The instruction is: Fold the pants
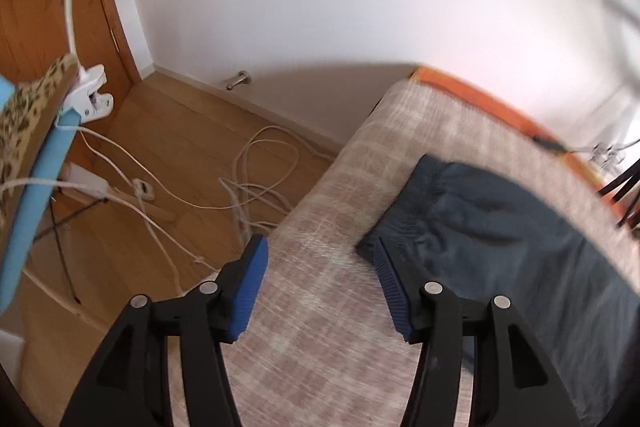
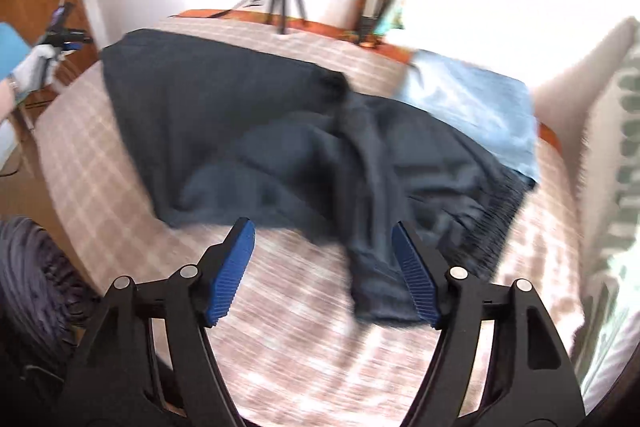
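Left gripper (image 1: 320, 267) jaws apart, nothing between; pants (image 1: 500, 227) on bed (image 1: 320, 307) at 2 o'clock. Right gripper (image 2: 324, 247) jaws apart above pants (image 2: 280, 131), crumpled, blue cloth (image 2: 472, 107) at 1 o'clock

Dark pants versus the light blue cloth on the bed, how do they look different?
The dark pants are navy and lie rumpled, spread wide across the bed; the light blue cloth is pale and covers far less of it. The pants show a gathered waistband; the cloth shows none. The pants' edge overlaps the cloth. Both lie ungripped.
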`<state>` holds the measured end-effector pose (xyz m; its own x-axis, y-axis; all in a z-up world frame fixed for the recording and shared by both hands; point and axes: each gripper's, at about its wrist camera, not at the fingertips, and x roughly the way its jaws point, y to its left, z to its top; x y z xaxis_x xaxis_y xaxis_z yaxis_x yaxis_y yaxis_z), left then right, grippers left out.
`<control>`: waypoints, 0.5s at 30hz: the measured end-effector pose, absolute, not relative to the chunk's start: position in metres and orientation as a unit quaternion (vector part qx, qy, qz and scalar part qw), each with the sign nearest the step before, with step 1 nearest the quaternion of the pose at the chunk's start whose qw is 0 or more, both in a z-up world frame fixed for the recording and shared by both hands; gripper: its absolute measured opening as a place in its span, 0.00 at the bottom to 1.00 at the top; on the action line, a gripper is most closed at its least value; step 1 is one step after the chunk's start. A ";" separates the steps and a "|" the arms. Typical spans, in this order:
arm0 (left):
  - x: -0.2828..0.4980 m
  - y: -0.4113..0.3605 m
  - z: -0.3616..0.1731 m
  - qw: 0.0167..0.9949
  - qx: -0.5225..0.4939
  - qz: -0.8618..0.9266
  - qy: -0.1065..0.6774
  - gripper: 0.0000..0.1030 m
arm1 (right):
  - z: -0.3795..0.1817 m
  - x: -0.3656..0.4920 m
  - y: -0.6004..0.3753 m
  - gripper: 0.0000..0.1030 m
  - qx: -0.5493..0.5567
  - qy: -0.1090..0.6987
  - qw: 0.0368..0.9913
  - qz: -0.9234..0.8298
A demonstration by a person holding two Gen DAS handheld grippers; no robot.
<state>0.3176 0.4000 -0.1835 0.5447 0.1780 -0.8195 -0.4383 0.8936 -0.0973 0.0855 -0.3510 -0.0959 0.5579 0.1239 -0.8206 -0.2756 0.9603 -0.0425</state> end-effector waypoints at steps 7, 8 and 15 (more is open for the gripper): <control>0.305 0.300 -0.148 0.896 -0.083 0.059 0.432 0.51 | -0.095 0.076 -0.400 0.72 -0.062 0.444 0.890 0.085; 0.304 0.283 -0.145 0.898 -0.071 0.042 0.432 0.51 | -0.091 0.075 -0.404 0.72 -0.065 0.447 0.888 0.085; 0.290 0.147 -0.138 0.895 -0.013 -0.089 0.437 0.51 | -0.061 0.064 -0.442 0.72 -0.106 0.448 0.884 0.078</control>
